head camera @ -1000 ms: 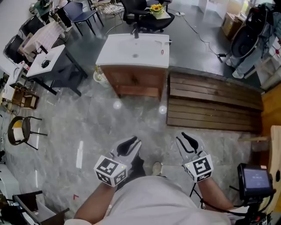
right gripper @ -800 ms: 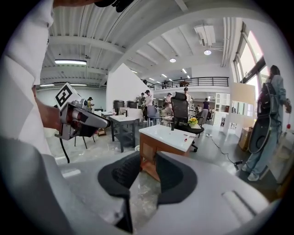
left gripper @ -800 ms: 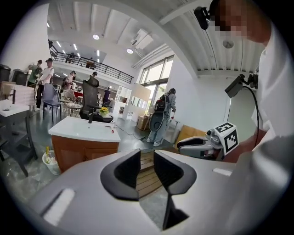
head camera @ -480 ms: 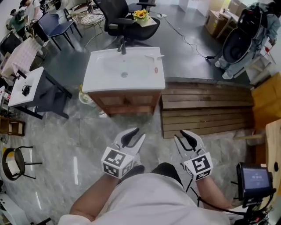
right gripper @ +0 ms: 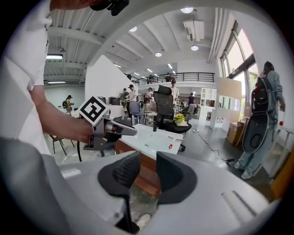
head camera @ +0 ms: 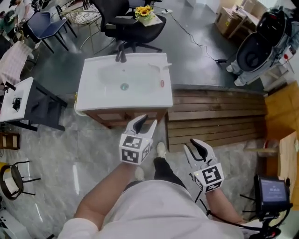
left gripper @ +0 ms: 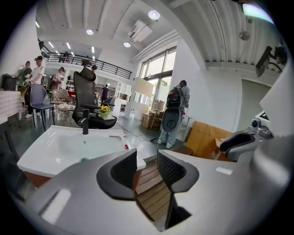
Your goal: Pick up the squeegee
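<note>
A white sink basin (head camera: 93,100) sits on a wooden cabinet ahead of me. The squeegee (head camera: 159,66), slim and white, lies on the basin's back right corner. A small red thing (head camera: 162,83) rests near the right rim. My left gripper (head camera: 144,122) hovers over the cabinet's front edge. Its jaws are opening, with nothing between them; past the left gripper (left gripper: 147,160) I see the basin (left gripper: 55,149). My right gripper (head camera: 198,148) hangs lower right over the stone floor, open and empty. In the right gripper view, the right gripper (right gripper: 148,167) points at the cabinet, and the left gripper (right gripper: 115,128) shows at left.
A black faucet (head camera: 121,56) stands at the basin's back. A slatted wooden platform (head camera: 215,112) lies right of the cabinet. A black office chair (head camera: 135,23) with yellow flowers (head camera: 144,11) stands behind. A white table (head camera: 14,100) is at left, a small screen (head camera: 271,191) at lower right.
The sink has come much closer as the person walked toward it. The left gripper has pushed ahead to the cabinet's front and its jaws have widened. The right gripper trails behind.
</note>
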Tool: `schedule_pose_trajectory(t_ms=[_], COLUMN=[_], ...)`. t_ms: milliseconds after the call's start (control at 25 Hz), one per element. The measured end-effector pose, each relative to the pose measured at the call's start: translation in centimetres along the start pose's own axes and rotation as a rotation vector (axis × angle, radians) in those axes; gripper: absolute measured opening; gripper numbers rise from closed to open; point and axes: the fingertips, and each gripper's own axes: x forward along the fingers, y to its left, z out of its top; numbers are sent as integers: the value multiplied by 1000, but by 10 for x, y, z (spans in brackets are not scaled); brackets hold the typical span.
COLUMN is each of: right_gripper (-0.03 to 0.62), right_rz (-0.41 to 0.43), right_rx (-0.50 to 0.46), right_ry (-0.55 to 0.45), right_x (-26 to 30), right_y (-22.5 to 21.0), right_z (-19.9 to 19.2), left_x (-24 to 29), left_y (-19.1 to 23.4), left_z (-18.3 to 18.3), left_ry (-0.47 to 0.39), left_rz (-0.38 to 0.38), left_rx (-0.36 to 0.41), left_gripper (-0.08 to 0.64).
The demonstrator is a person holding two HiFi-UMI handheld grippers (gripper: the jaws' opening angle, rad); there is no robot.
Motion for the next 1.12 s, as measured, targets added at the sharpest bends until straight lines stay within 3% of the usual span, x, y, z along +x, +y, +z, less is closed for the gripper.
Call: schedule_pose_trajectory(t_ms=[280,600,880,1120], right_gripper=[92,92,92,92], right_rz=[34,21,-9,-34], right_rx=[-12,26,64,103], right_ry=[-11,73,129,161], right_x=[59,83,88,86], right_y=[-98,-204,-262,-286], right_z=[26,4,-20,-38], left_x=[134,274,349,385], left_y=[44,87,126,155], left_z=[29,40,25,8], left_ry=[67,127,182,226], left_rz=[126,258,376,440], left_rx=[-42,-51,-66,-81], left_gripper=[155,176,187,187])
